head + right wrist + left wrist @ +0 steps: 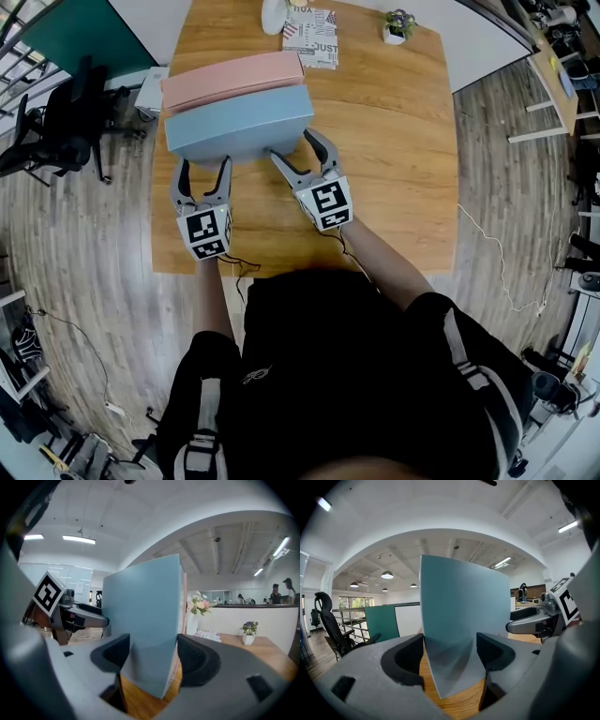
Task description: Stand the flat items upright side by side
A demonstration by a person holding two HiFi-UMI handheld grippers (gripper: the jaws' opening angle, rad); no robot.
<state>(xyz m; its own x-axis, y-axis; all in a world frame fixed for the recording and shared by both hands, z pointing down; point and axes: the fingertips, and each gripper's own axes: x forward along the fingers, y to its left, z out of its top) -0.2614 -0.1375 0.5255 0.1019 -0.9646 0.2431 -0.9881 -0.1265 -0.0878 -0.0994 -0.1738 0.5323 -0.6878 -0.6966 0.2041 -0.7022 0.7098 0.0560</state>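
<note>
A light-blue flat box (239, 122) stands on edge on the wooden table (394, 169). A pink flat box (234, 80) stands right behind it, side by side. My left gripper (204, 164) is at the blue box's near left end. Its jaws are spread and the box's lower corner (454, 620) sits between them. My right gripper (297, 145) is at the near right end, and its wide jaws flank the other corner (145, 620). I see no pad pressing on the box in either gripper view. A sliver of the pink box (184, 606) shows behind the blue one.
At the table's far edge are a printed booklet (310, 37), a white vase (274, 14) and a small potted plant (398, 26). A black office chair (56, 127) stands on the floor to the left. The person's torso fills the near side.
</note>
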